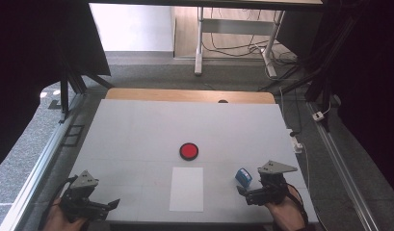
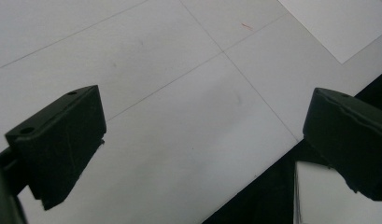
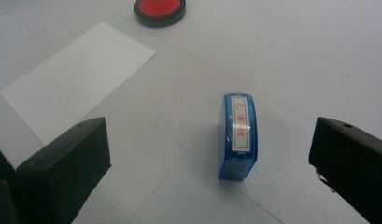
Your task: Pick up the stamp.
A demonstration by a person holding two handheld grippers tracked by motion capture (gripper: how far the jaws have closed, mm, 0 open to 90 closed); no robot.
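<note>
A blue stamp with a red-lettered label lies on the white table, right of a white paper sheet. Beyond the sheet sits a round red ink pad in a black rim. My right gripper is open just short of the stamp; the stamp lies ahead between the two jaws, untouched. Over the table's front left corner my left gripper stands open and holds nothing. A corner of the paper sheet shows far beyond it.
The table's front edge runs just under the left gripper. Metal rails flank the table on both sides. A white power strip and cables lie off the right edge. A wooden board borders the far side.
</note>
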